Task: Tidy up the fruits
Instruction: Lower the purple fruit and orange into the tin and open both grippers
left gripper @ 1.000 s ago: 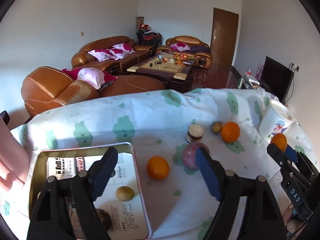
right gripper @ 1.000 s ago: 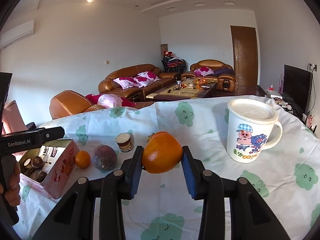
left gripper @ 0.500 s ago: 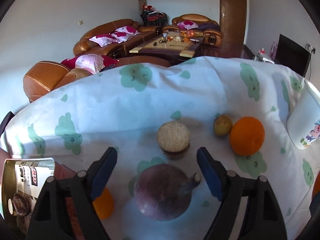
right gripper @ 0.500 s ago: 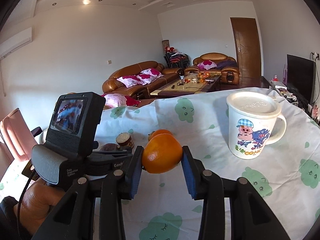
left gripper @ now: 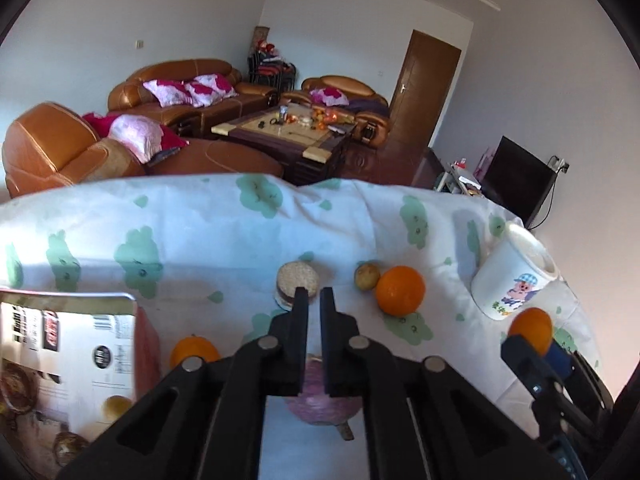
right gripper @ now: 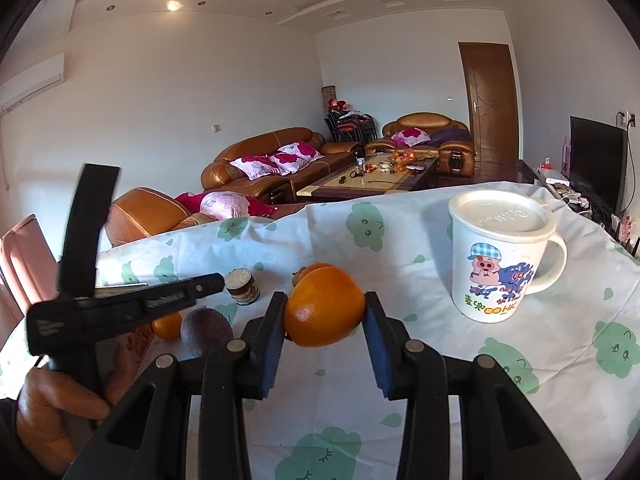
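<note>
A white pig-print mug (right gripper: 502, 264) with a lid stands to my right on the cloud-patterned cloth (right gripper: 420, 364). Far off I see brown leather sofas (left gripper: 188, 88), a coffee table (left gripper: 280, 136) and a dark door (right gripper: 490, 100).

bright daylight | ceiling spotlight (right gripper: 173, 5) lit | fisheye edges dark, warped | box (left gripper: 72, 364) blurred

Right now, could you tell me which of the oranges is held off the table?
The orange clamped in the right tool. The large orange by the mug and the small orange beside the tin rest on the tablecloth.
</note>
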`<state>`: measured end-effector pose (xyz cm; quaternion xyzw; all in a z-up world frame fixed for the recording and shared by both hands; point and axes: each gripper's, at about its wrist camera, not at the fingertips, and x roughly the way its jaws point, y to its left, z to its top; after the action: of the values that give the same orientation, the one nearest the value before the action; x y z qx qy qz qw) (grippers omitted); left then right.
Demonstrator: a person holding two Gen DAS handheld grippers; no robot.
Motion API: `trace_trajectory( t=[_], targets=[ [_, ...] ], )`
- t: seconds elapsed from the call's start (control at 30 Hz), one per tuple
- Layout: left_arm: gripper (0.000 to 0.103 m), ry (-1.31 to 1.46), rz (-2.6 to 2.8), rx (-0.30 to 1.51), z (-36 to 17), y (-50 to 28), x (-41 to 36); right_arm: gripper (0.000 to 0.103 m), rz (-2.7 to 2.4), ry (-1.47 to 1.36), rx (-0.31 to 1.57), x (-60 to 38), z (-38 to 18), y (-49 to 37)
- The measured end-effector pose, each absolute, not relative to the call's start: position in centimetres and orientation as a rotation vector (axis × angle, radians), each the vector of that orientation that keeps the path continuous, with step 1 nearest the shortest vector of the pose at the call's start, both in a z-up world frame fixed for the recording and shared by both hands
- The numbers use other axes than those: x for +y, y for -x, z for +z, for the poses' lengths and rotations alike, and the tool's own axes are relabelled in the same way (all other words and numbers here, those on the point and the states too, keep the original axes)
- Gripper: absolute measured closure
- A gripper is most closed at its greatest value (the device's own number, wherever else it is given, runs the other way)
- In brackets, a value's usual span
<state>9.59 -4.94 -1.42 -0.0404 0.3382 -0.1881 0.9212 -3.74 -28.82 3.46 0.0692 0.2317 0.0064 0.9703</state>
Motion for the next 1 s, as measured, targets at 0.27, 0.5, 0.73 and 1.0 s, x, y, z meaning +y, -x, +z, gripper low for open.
trace_trajectory(
  t=[0.27,0.5,0.73,1.0],
  targets=[
    [0.008,-0.031,-0.399,0.757,-1.5,-9.7,-6.3,0.063,0.004,-0.103,0.474,-27.7,3.2,3.6],
    [0.027,-0.113,-0.484,0.866,-4.8,-10.1,-11.5,0.063,-0.018,-0.158,0.488,-29.5,3.1,3.3],
    [0.052,-0.115,-0.517,0.821,-4.4,-9.0,-12.2,0.063,-0.031,-0.198,0.503,-30.6,3.1,3.1],
    [0.052,-0.024,-0.542,0.725,-0.5,-6.2,-8.3,0.063,-0.042,-0.160,0.465,-29.9,3.4,3.6]
  ],
)
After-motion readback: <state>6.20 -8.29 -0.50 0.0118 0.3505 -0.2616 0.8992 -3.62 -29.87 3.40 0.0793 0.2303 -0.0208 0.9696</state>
